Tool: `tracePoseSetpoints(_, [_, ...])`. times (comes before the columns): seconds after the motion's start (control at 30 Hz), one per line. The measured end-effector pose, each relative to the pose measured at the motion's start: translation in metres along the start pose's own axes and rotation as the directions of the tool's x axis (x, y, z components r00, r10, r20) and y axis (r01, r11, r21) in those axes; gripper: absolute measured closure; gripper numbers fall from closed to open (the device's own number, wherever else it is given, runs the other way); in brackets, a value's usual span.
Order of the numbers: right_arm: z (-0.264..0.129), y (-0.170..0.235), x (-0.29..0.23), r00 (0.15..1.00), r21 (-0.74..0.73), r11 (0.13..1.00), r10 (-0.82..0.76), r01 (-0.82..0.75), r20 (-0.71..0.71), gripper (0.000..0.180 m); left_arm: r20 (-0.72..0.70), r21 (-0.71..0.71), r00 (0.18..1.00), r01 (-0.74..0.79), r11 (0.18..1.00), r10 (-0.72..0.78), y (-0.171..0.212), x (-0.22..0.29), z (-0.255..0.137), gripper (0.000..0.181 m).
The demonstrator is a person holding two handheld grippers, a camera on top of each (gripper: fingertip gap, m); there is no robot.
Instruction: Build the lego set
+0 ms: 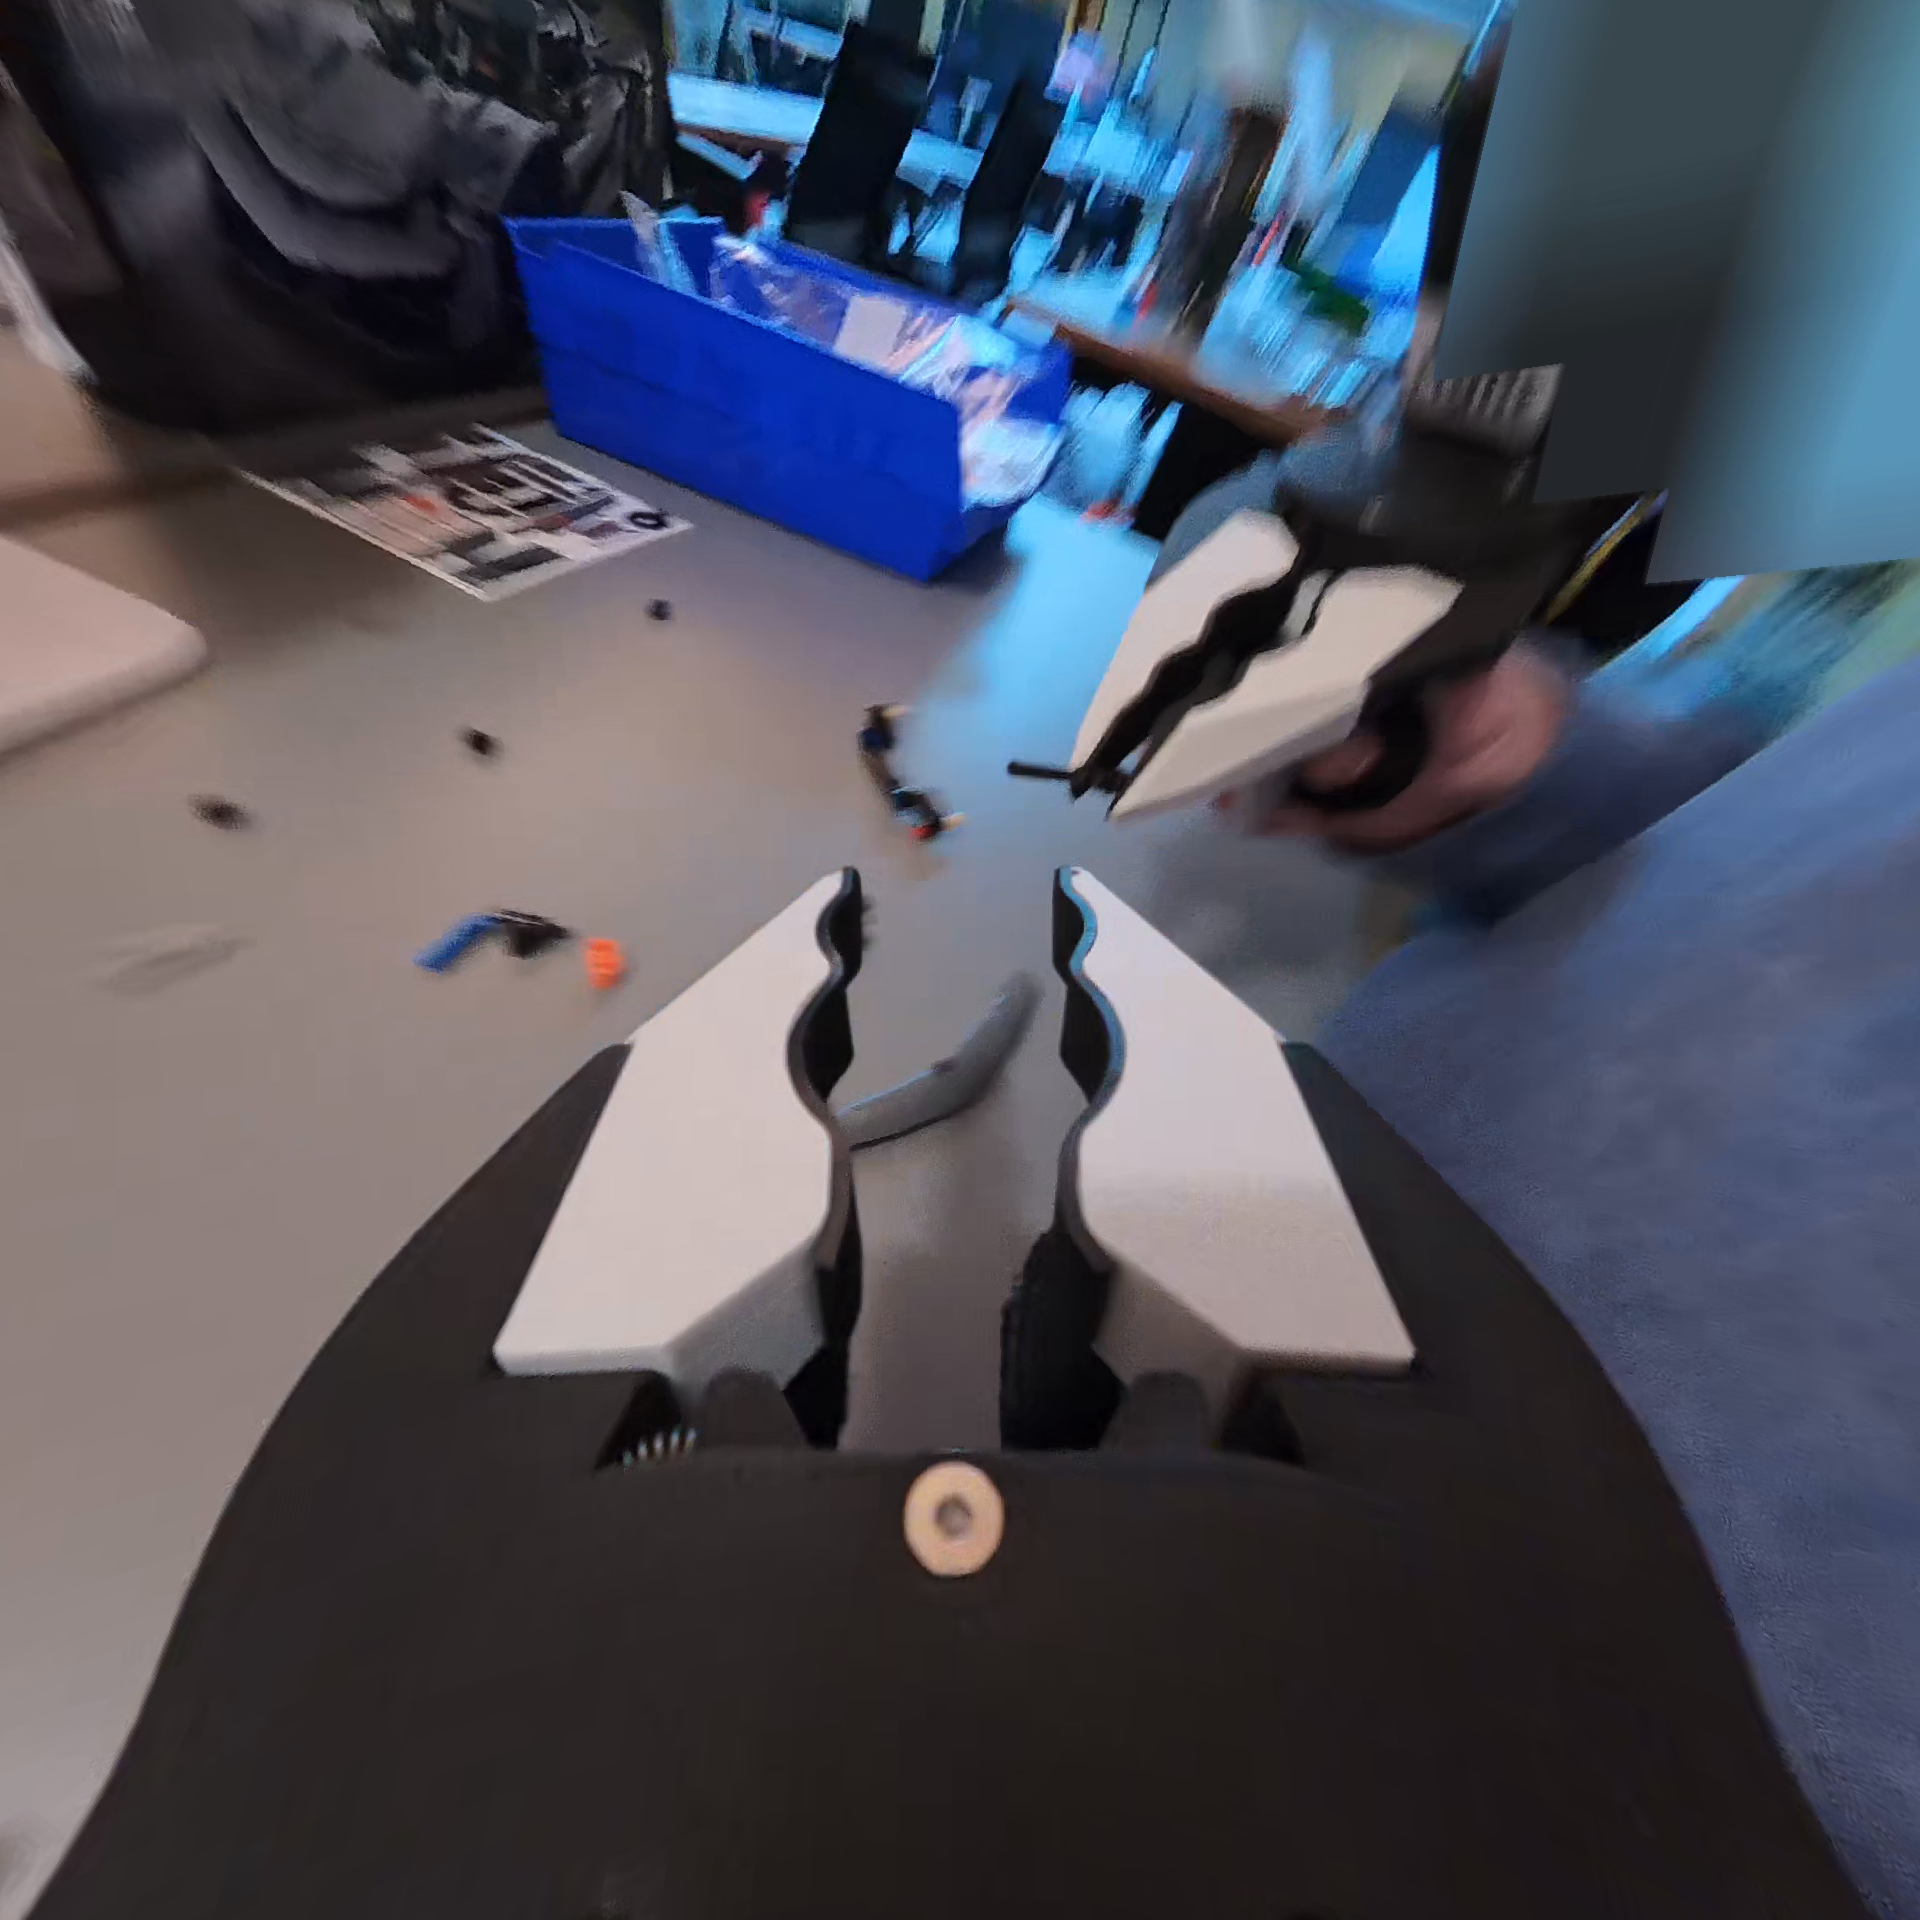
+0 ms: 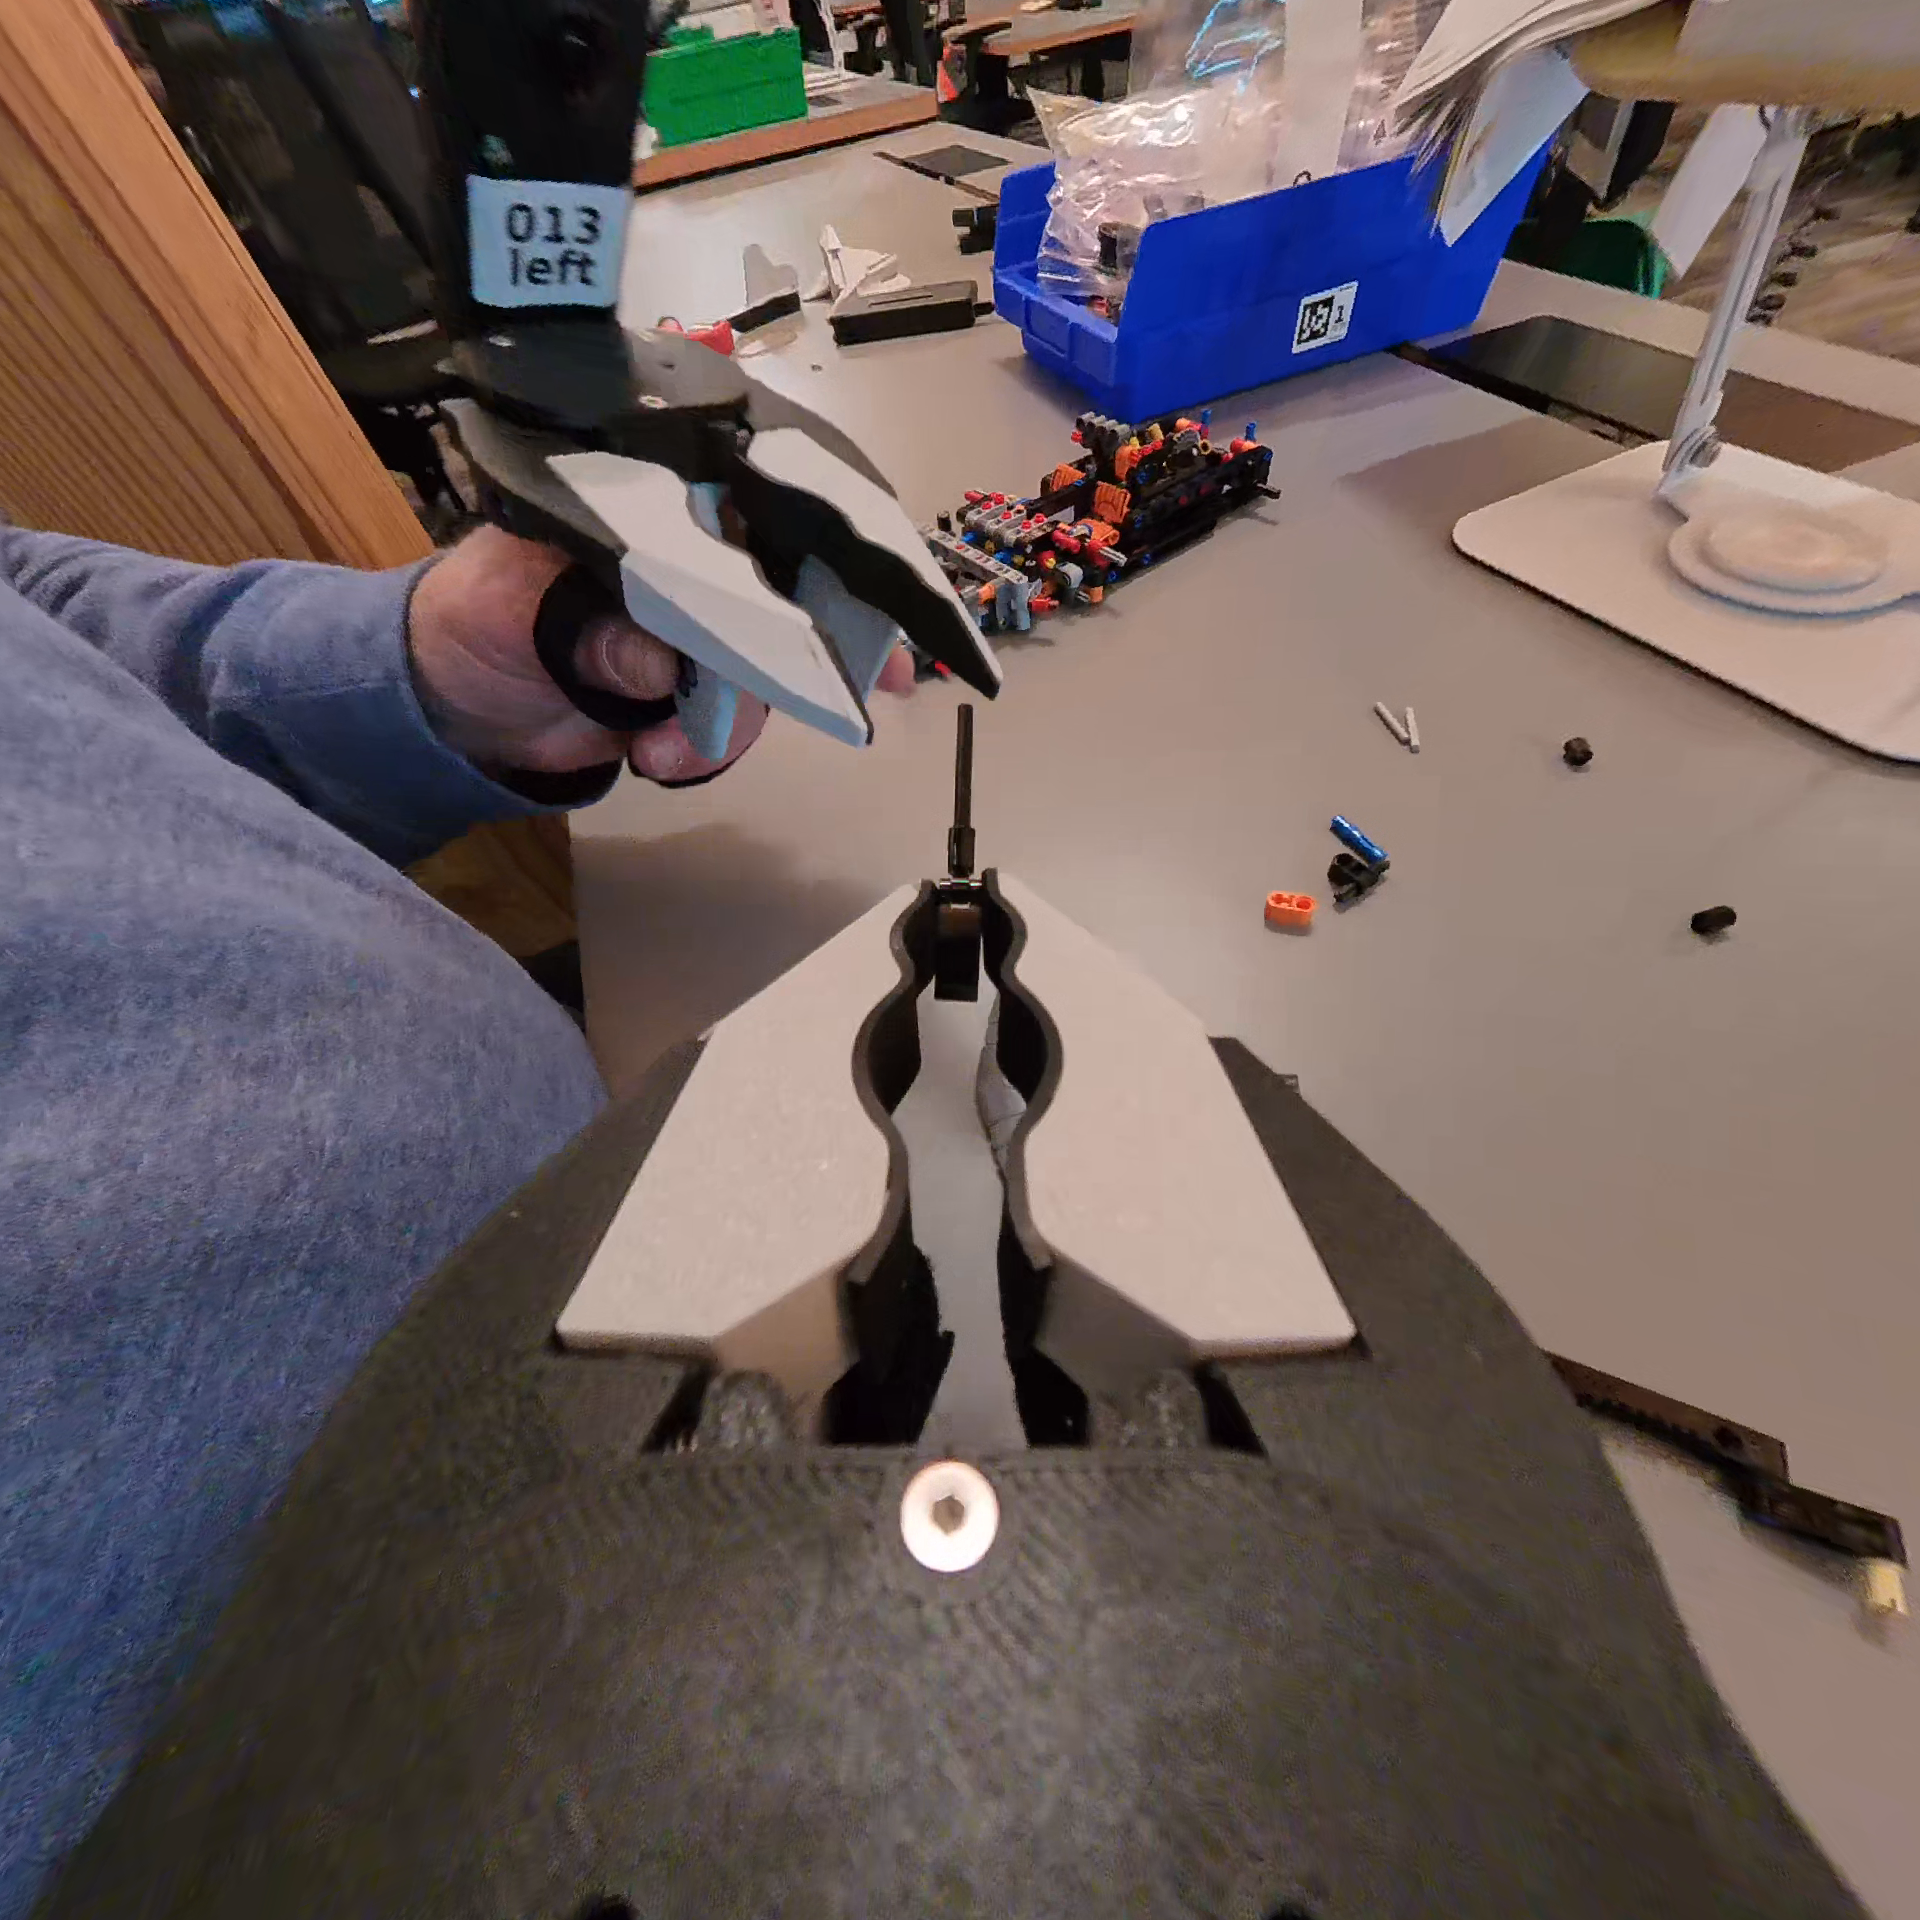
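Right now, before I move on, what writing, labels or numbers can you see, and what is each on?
I don't repeat wording, only where it stands.
White label on the black body of the left gripper: printed characters, legible.
White sticker on the front of the blue bin: a square code mark and one character.
Printed sheet on the table: too blurred to read.

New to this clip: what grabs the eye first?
The right tool, in the foreground of its own view, is shut on a thin black rod that sticks straight out past its tips. Just beyond and to the left, the left tool hangs open above the grey table. Farther back, a colourful half-built lego model sits in front of a blue bin.
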State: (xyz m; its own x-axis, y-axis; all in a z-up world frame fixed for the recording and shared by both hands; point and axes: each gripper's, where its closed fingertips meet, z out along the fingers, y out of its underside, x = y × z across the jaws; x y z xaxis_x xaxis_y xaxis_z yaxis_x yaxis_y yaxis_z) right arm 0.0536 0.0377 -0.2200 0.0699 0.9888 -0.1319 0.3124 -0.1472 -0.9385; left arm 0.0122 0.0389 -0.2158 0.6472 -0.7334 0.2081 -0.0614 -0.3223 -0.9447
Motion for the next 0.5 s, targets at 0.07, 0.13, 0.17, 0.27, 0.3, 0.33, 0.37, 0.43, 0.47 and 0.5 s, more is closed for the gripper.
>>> tracePoseSetpoints(0.07, [0.001,0.001,0.000,1.000,-0.016,1.000,0.015,-0.015,0.001,0.174,0.047,-0.059,0.986,-0.156,0.986,0.159,0.001,0.000,-0.001,0.147])
tracePoseSetpoints(0.13, [0.003,0.001,-0.003,1.000,-0.033,0.999,0.021,-0.020,0.009,0.174,0.075,-0.121,0.949,-0.296,0.948,0.306,0.004,0.002,0.001,0.146])
tracePoseSetpoints(0.17, [0.004,0.002,-0.005,1.000,-0.046,0.999,0.027,-0.027,0.015,0.174,0.082,-0.143,0.924,-0.361,0.922,0.374,0.004,0.003,0.002,0.146])
tracePoseSetpoints(0.27, [0.010,0.004,-0.012,0.999,-0.072,0.996,0.043,-0.042,0.022,0.174,0.097,-0.199,0.830,-0.525,0.827,0.550,0.007,0.009,0.006,0.147])
tracePoseSetpoints(0.3, [0.012,0.006,-0.013,0.998,-0.089,0.995,0.054,-0.053,0.018,0.174,0.102,-0.212,0.792,-0.573,0.792,0.601,0.008,0.011,0.007,0.148])
tracePoseSetpoints(0.33, [0.013,0.008,-0.014,0.998,-0.098,0.993,0.063,-0.061,0.018,0.174,0.106,-0.229,0.750,-0.620,0.750,0.653,0.009,0.012,0.007,0.149])
tracePoseSetpoints(0.37, [0.015,0.009,-0.016,0.997,-0.106,0.992,0.074,-0.072,0.021,0.174,0.110,-0.248,0.702,-0.666,0.704,0.703,0.011,0.014,0.008,0.151])
tracePoseSetpoints(0.43, [0.018,0.014,-0.018,0.995,-0.127,0.988,0.094,-0.091,0.016,0.174,0.104,-0.288,0.621,-0.729,0.621,0.777,0.019,0.016,0.010,0.158])
tracePoseSetpoints(0.47, [0.019,0.015,-0.020,0.995,-0.136,0.986,0.099,-0.096,0.021,0.174,0.107,-0.298,0.594,-0.746,0.596,0.797,0.021,0.017,0.011,0.162])
tracePoseSetpoints(0.5, [0.020,0.016,-0.024,0.994,-0.141,0.985,0.104,-0.099,0.031,0.174,0.105,-0.303,0.576,-0.758,0.578,0.811,0.024,0.019,0.012,0.165])
